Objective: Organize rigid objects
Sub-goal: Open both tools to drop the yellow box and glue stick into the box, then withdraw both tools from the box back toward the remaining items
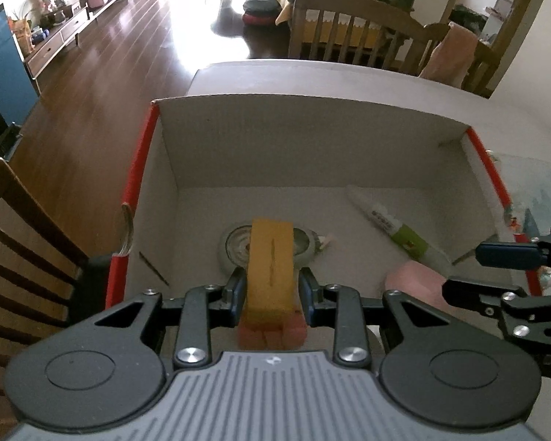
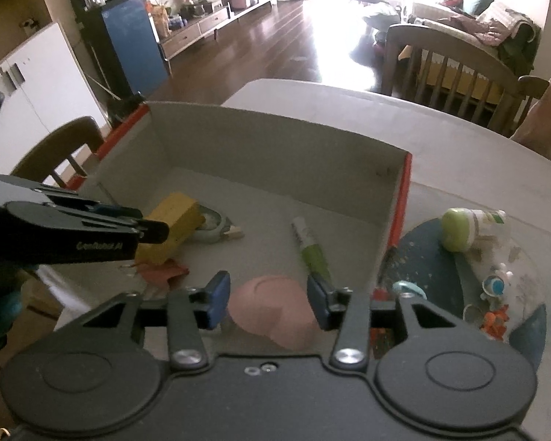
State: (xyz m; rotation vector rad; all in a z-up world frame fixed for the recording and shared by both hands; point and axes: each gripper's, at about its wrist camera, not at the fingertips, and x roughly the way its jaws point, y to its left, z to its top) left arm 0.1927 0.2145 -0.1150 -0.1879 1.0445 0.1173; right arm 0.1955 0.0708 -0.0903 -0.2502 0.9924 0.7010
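Observation:
A white cardboard box with red edges [image 1: 312,136] [image 2: 275,139] stands on the table. My left gripper [image 1: 272,290] is shut on a yellow block [image 1: 272,261] [image 2: 169,224] with a red base, held inside the box over a round tape measure [image 1: 235,246] [image 2: 213,224]. A white and green tube [image 1: 393,226] [image 2: 310,246] and a pink round lid [image 1: 415,283] [image 2: 275,312] lie in the box. My right gripper [image 2: 268,299] is open just above the pink lid, its fingers on either side of it.
Right of the box lie a green-capped bottle [image 2: 466,228], a small blue and white figure [image 2: 494,284] and orange bits [image 2: 496,321] on a dark round mat [image 2: 433,257]. Wooden chairs [image 1: 25,257] [image 2: 452,70] stand around the table [image 1: 312,77].

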